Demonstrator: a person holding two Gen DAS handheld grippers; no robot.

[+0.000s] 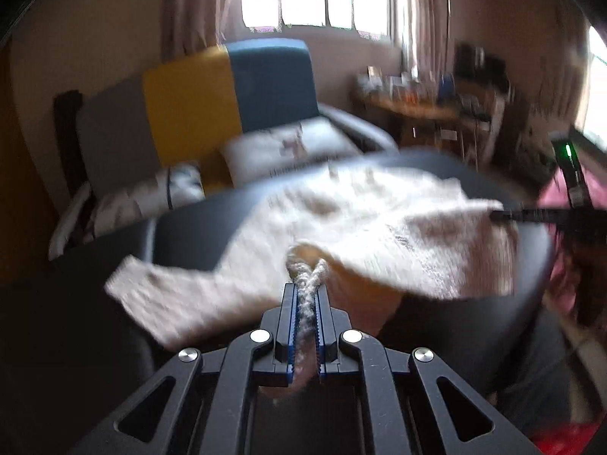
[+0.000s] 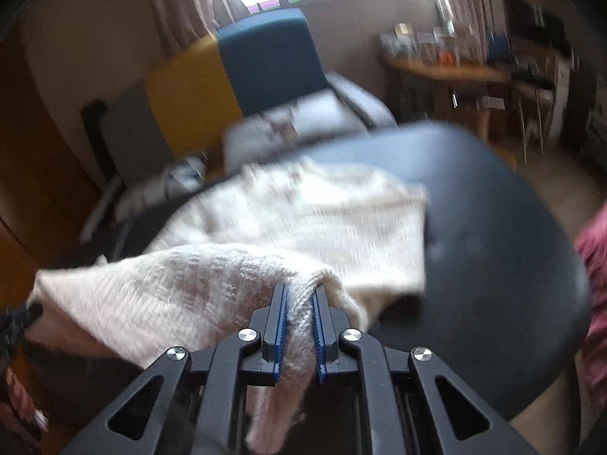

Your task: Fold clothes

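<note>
Over the dark round table (image 2: 493, 227), a cream knit garment (image 1: 379, 220) lies half spread, its near edge lifted. Left gripper (image 1: 306, 292) fingers clamp a bunched bit of knit; right gripper (image 2: 300, 295) fingers pinch a thicker fold. Best to raise both corners evenly, keep the edge taut, then carry it toward the far side.

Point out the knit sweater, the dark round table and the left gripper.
knit sweater (image 2: 288, 220): right wrist view, on its spread cream body.
dark round table (image 2: 504, 265): right wrist view, on its bare top.
left gripper (image 1: 306, 292): left wrist view, between its fingertips.
</note>
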